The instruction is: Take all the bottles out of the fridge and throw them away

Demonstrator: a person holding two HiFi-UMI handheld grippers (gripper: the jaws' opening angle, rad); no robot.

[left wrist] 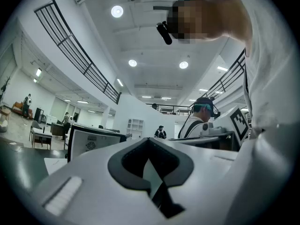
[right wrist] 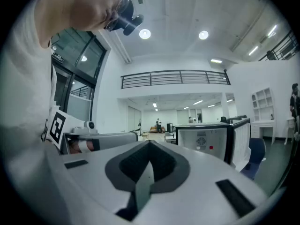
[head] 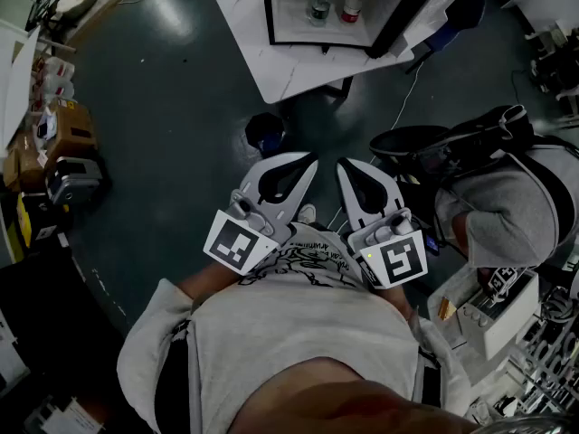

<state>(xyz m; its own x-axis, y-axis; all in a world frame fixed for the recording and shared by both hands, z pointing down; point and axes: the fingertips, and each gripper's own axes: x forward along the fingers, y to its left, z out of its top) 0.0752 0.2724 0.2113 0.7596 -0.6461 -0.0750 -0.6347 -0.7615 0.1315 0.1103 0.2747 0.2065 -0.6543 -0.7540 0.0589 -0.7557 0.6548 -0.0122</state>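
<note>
A small fridge (head: pixel 336 7) stands open on a white table (head: pixel 271 61) at the far end of the head view. Two bottles stand upright inside: one with a green label (head: pixel 318 7) and one with a red label (head: pixel 352 5). My left gripper (head: pixel 308 159) and right gripper (head: pixel 346 165) are held side by side close to my chest, far short of the table, both shut and empty. The left gripper view shows its closed tips (left wrist: pixel 149 140) with the fridge (left wrist: pixel 89 143) beyond. The right gripper view shows closed tips (right wrist: pixel 150 143) and the fridge (right wrist: pixel 206 139).
A black bag-lined bin (head: pixel 412 147) stands on the dark floor to my right, next to a person in grey (head: pixel 507 206). A dark object (head: pixel 265 134) lies on the floor in front of the table. Boxes and equipment (head: pixel 63 152) line the left side.
</note>
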